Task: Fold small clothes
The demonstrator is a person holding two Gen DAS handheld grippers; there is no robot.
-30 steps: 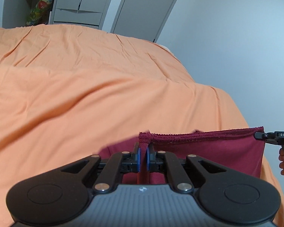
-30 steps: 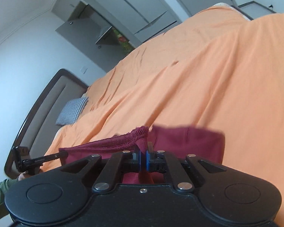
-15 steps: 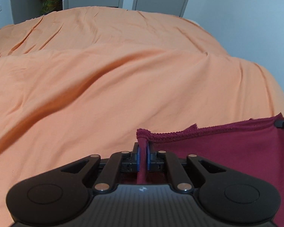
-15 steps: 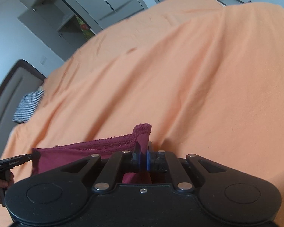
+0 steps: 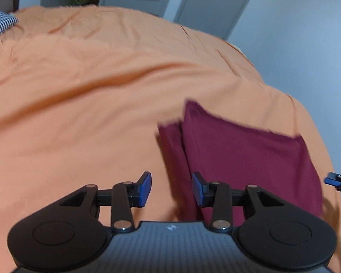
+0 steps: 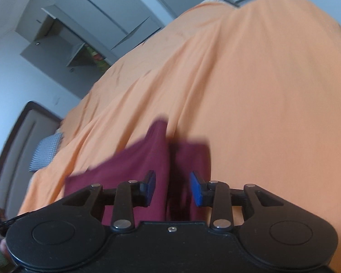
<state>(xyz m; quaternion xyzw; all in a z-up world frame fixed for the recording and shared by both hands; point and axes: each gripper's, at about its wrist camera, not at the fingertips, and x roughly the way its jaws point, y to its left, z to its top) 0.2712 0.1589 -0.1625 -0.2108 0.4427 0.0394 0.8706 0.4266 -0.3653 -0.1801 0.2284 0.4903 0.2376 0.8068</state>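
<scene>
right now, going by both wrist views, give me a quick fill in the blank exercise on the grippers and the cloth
1. The maroon garment lies on a bedspread coloured ____.
2. The left gripper has its jaws ____, with nothing between the blue pads.
3. The right gripper holds ____.
4. The checked pillow lies near the bed's ____.

Missing words: orange; open; nothing; headboard
</scene>
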